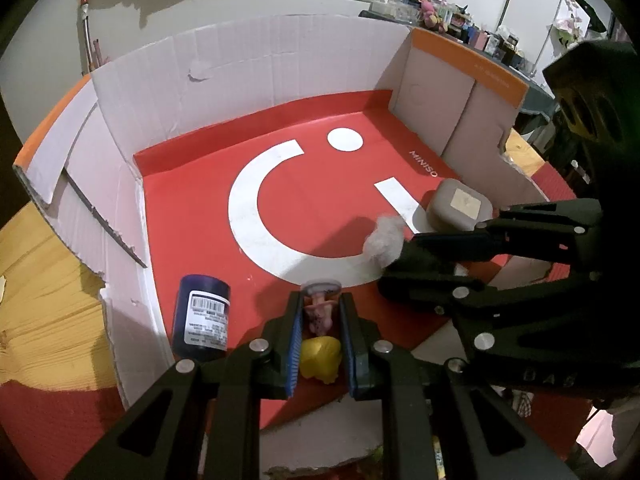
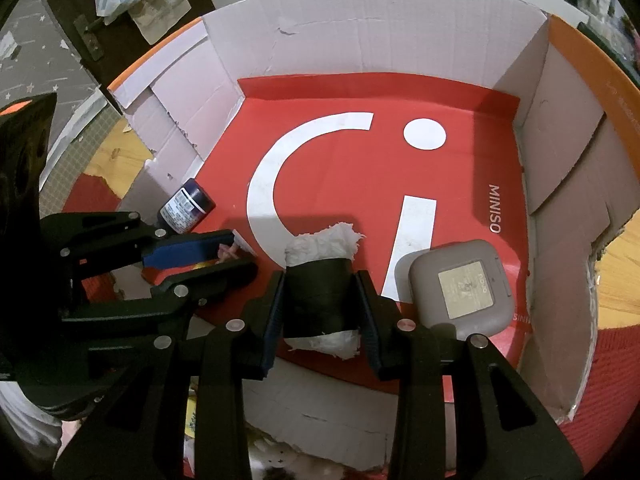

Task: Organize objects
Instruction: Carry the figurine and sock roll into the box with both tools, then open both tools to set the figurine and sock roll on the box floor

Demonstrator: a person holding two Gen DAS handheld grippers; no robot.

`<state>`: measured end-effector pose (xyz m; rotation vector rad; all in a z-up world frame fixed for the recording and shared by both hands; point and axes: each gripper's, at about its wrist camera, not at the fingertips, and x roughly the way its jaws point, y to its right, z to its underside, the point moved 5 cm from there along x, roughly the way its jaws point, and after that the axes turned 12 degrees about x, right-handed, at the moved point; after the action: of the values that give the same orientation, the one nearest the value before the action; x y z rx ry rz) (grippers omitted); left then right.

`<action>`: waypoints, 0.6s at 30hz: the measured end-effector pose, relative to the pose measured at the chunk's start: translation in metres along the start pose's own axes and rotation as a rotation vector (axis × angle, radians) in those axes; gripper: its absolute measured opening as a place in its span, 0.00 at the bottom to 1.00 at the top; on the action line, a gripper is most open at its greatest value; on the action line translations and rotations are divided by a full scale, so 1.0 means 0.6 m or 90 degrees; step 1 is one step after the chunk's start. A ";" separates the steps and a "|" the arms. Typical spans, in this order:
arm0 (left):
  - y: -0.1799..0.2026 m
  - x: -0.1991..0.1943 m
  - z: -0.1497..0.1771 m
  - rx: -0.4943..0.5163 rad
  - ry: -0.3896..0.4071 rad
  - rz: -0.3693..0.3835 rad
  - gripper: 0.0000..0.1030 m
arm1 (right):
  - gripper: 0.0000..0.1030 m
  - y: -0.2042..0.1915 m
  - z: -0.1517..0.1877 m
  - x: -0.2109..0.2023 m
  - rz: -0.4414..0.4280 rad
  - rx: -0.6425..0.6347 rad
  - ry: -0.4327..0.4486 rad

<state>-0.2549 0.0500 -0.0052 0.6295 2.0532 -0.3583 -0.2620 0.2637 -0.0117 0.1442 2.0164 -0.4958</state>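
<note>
An open cardboard box (image 1: 240,60) with a red floor holds a dark blue jar (image 1: 202,320) lying at the left and a taupe square case (image 1: 458,206) at the right. My left gripper (image 1: 320,312) is shut on a small pink and yellow figurine (image 1: 320,334) just above the box floor near the front wall. My right gripper (image 2: 320,300) is shut on a white fluffy roll with a black band (image 2: 320,280), low over the floor beside the case (image 2: 464,290). The jar (image 2: 186,206) also shows in the right wrist view.
The box (image 2: 360,20) stands on a wooden table (image 1: 40,300) with a red mat (image 1: 60,420) at its front. Cluttered shelves (image 1: 460,12) stand behind. The two grippers are close together over the box's front edge, the left gripper (image 2: 224,250) beside the roll.
</note>
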 end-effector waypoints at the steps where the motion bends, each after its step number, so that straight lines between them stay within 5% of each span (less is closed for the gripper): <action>1: -0.002 0.000 0.000 -0.002 0.000 0.003 0.17 | 0.33 0.000 0.000 0.000 0.002 -0.001 0.000; 18: -0.016 -0.002 -0.004 -0.017 0.006 0.022 0.18 | 0.39 -0.001 0.000 0.001 -0.008 0.004 0.003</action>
<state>-0.2616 0.0430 -0.0030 0.6514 2.0506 -0.3078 -0.2625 0.2632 -0.0120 0.1370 2.0216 -0.5110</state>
